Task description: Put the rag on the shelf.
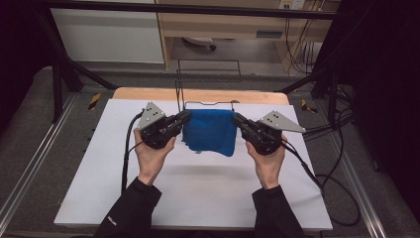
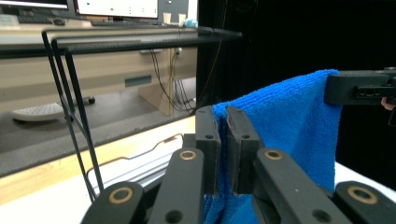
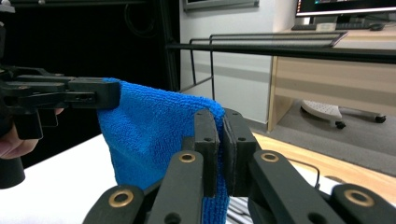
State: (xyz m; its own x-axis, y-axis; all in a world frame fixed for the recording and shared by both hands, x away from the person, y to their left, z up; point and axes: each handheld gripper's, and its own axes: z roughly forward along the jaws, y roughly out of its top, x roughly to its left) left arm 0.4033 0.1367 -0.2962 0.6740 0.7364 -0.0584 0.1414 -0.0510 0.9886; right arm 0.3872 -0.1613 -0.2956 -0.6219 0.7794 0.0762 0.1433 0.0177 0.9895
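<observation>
Table, white-topped with a strip of bare wood along its far edge, set on a grey floor between dark frame posts. Desk, light wood, stands beyond the table, with cables hanging at its right side. Wire rack, thin black rods, stands upright at the table's far edge, just behind the cloth; its top bars cross the upper part of both gripper views. Blue cloth, terry texture, is held up off the table top and stretched between the two grippers, its lower edge hanging loose and casting a shadow on the white surface. Left gripper, held in the person's left hand, has its jaws clamped on the cloth's left upper corner; in the left gripper view the cloth passes between the pressed-together jaws. Right gripper, held in the right hand, has its jaws clamped on the right upper corner, the cloth pinched between them in the right gripper view. Black sleeves cover both forearms.
</observation>
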